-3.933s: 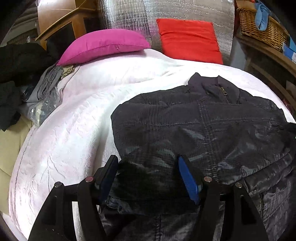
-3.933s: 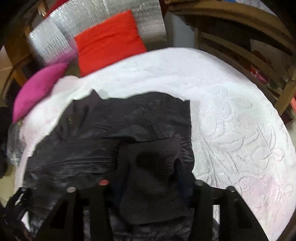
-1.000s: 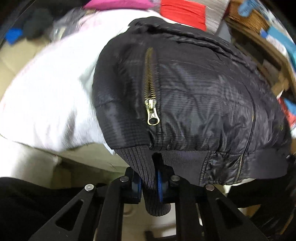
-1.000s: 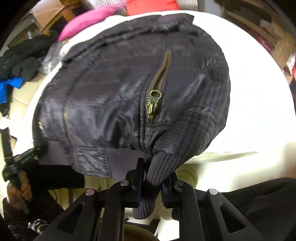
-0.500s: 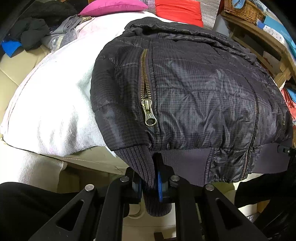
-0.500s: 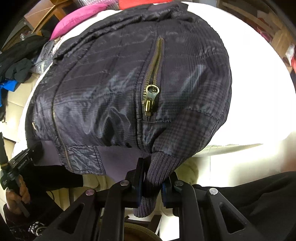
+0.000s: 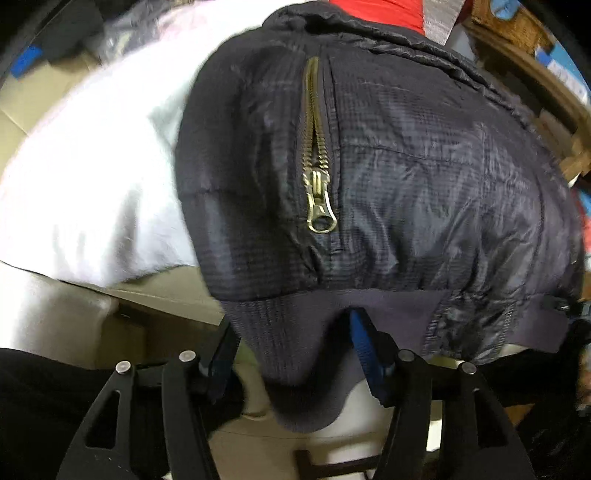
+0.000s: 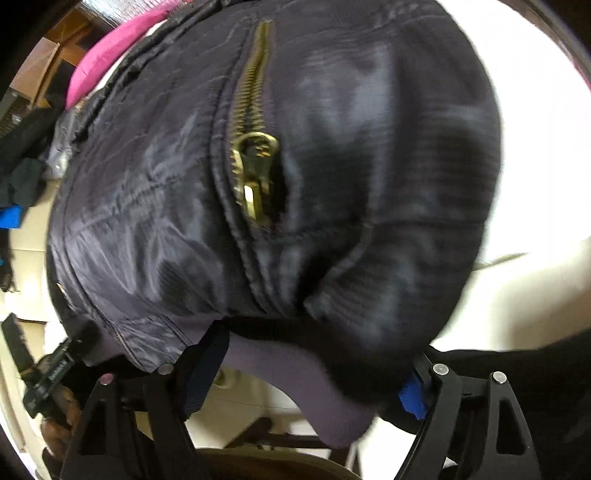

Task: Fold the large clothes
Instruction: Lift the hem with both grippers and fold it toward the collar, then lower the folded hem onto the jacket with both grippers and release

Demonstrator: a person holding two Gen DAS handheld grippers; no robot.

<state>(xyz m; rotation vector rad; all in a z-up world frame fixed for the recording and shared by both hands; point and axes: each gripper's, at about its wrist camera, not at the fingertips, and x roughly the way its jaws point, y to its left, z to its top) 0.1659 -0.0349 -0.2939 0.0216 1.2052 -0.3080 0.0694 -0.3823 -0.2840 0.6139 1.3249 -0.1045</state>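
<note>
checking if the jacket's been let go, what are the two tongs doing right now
Left tongs: open, just been opening; jacket cuff hangs between the jaws, not pinched.
Right tongs: open, just been opening; cuff hangs loose between the jaws.

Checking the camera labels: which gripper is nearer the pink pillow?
Left. Right gripper sees the pink pillow beyond the jacket on its left, the left gripper's side.

A lived-in bedroom at home: beyond the fingers a bed under a white bedspread (image 7: 92, 177), with a red cushion (image 7: 380, 11) and a pink pillow (image 8: 110, 51) at its far end, a heap of dark clothes (image 8: 22, 162) far to the left, and cluttered wooden shelves (image 7: 532, 62) to the right
</note>
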